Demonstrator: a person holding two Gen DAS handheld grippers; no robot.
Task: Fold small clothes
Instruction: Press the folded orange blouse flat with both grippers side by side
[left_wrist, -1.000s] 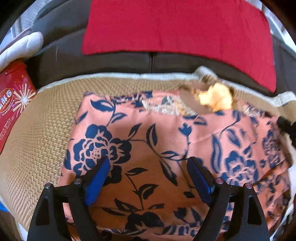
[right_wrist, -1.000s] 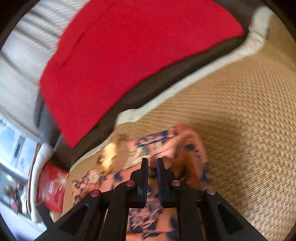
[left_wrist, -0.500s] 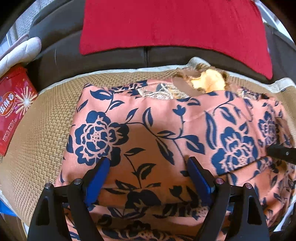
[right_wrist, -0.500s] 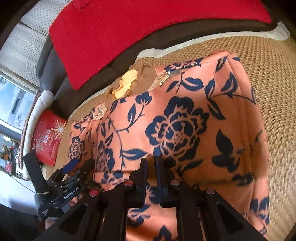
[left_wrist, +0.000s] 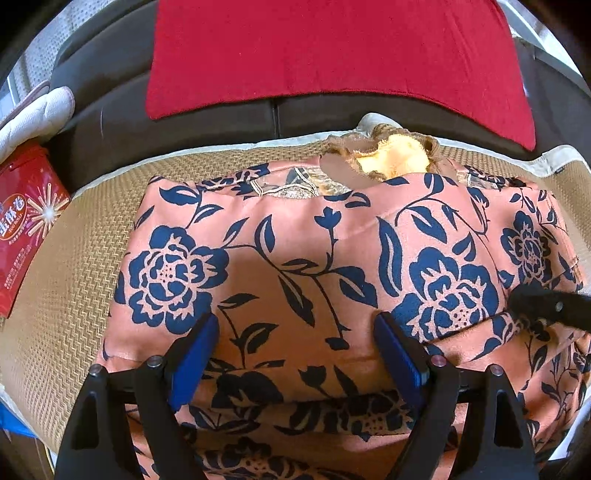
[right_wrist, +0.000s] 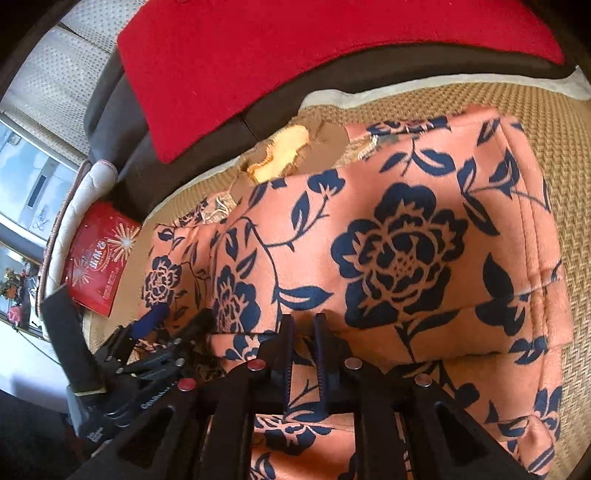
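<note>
The small salmon-pink padded garment with a navy flower print (left_wrist: 332, 266) now lies as a broad folded block on the tan woven mat (left_wrist: 62, 280) of the sofa seat; a second ago the right-hand view showed only a bunched corner of it, and half a second ago the fold had just been laid over, so the fold has landed and the top layer sits flat with its near edge resting over the lower layer. Its yellow-lined collar (left_wrist: 395, 158) peeks out at the far edge, toward the dark brown sofa back (left_wrist: 207, 118). The left tool (left_wrist: 295, 354) has stayed wide open, its blue pads spread above the near edge and holding nothing. The right tool (right_wrist: 303, 354) has its jaws nearly together over that same near edge; whether a thin fold of cloth is still pinched between them I cannot tell, as the tips are in shadow. I judge this fold complete, with release and smoothing next. Beyond lie a red fabric cover (left_wrist: 332, 55) on the backrest and a red printed box (left_wrist: 26, 225) to the left.
</note>
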